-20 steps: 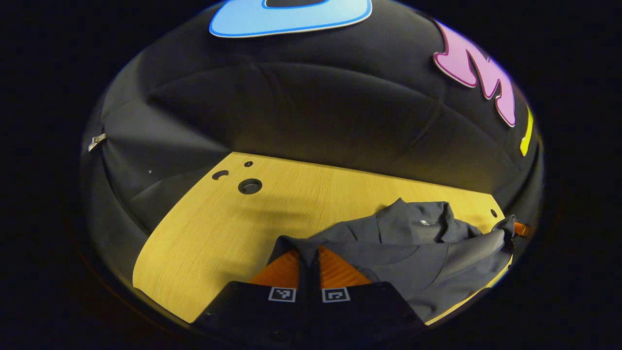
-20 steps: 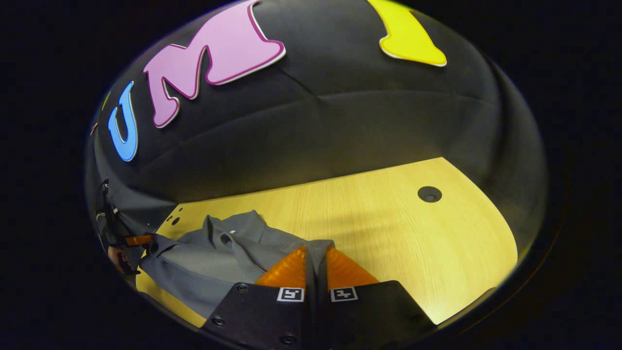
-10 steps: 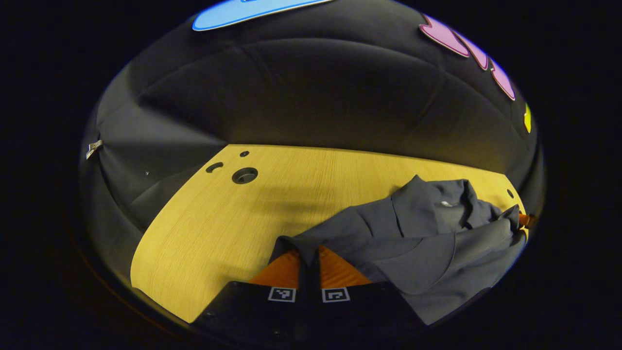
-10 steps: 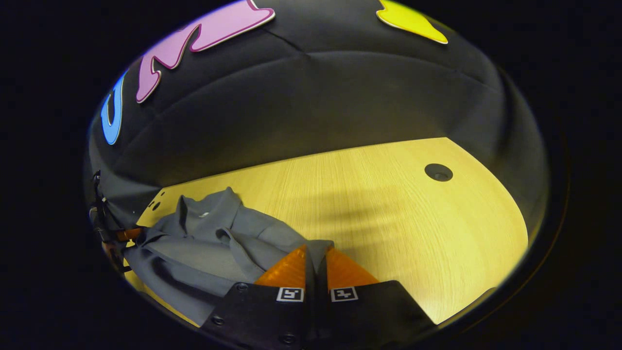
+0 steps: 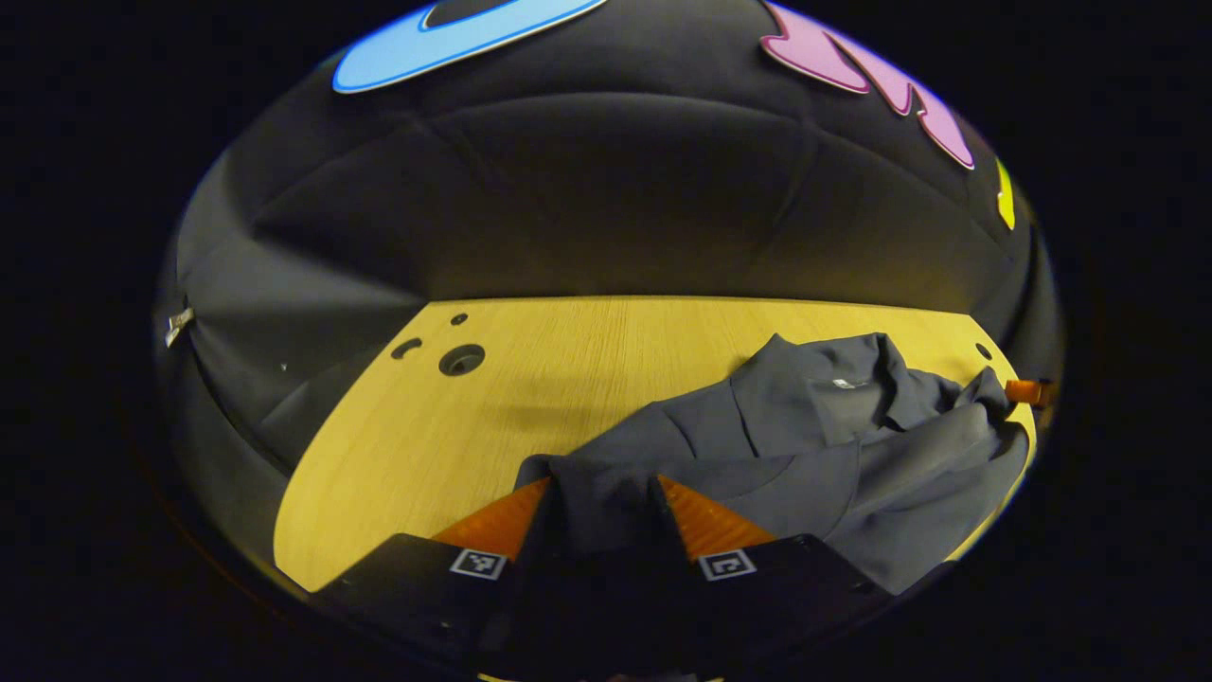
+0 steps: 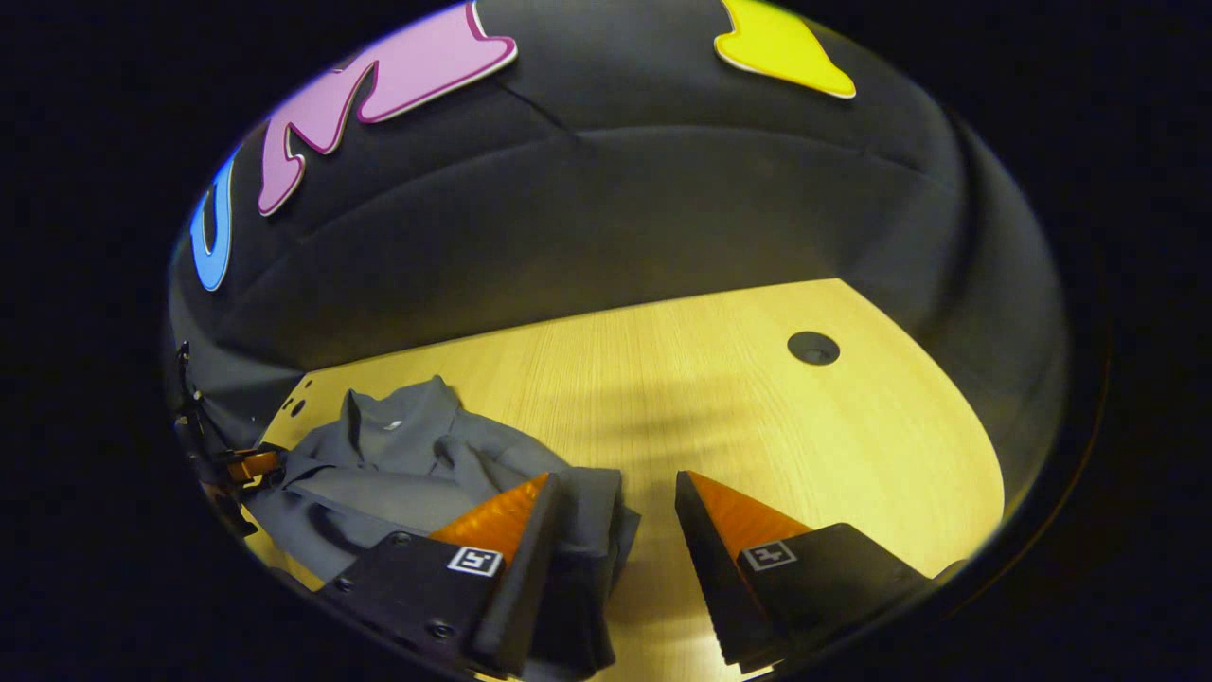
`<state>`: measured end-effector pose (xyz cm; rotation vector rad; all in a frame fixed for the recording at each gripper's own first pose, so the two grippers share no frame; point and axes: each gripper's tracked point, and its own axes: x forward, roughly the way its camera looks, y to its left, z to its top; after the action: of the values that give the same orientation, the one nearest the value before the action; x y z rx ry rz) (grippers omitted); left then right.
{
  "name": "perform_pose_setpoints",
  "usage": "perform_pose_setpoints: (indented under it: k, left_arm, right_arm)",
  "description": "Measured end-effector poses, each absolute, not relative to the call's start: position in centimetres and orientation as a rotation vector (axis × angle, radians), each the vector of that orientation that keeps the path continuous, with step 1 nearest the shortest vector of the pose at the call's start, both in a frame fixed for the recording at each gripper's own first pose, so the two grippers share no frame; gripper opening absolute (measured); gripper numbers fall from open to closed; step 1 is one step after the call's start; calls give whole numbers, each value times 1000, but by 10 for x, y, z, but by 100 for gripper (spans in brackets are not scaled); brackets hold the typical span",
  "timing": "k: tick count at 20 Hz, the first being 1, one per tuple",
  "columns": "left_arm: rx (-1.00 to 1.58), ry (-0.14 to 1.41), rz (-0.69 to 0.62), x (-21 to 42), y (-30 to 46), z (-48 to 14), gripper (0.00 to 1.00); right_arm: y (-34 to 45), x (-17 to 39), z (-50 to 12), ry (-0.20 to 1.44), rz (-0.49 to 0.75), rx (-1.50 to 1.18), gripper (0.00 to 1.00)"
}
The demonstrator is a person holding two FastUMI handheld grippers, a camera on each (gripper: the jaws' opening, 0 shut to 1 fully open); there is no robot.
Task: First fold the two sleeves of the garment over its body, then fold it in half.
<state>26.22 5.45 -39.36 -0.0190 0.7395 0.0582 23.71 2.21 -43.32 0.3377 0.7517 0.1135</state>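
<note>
A dark grey garment (image 5: 805,445) lies bunched on the yellow wooden table (image 5: 426,445), its collar toward the far side. My left gripper (image 5: 601,493) is open, and a corner of the cloth lies loose between its spread fingers. In the right gripper view the same garment (image 6: 398,464) sits at the lower left. My right gripper (image 6: 615,478) is open too, with the garment's edge resting against its left finger (image 6: 502,516) and bare table under the rest of the gap. Each gripper appears small at the far end of the cloth in the other's view: the right gripper (image 5: 1027,390) and the left gripper (image 6: 251,464).
The table has a round cable hole (image 5: 461,359) with two smaller holes beside it at one far corner, and another round hole (image 6: 812,348) at the other. Black cloth booth walls stand close behind the table. Bare tabletop (image 6: 757,426) stretches beyond the garment.
Both grippers have gone from shut on the garment's corners to open. The cloth has dropped out of their grip and settled lower on the table.
</note>
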Motion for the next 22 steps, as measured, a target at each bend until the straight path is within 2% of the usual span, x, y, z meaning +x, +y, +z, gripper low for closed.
perform_pose_setpoints:
  k: [2, 4, 5, 14, 22]
  left_arm:
    - [0, 710, 36, 261, 47, -374, 77]
    - [-1, 678, 11, 258, 40, -353, 88]
    - [0, 663, -1, 254, 38, -343, 90]
    - [-16, 558, -95, 210, 5, -254, 90]
    - [-58, 507, -183, 151, -25, -209, 89]
  right_arm:
    - [16, 235, -413, 730, 104, 350, 76]
    - [11, 229, -394, 707, 99, 344, 76]
    - [10, 225, -384, 698, 101, 342, 76]
    - [9, 183, -302, 614, 129, 321, 75]
    - [10, 143, -246, 541, 152, 323, 75]
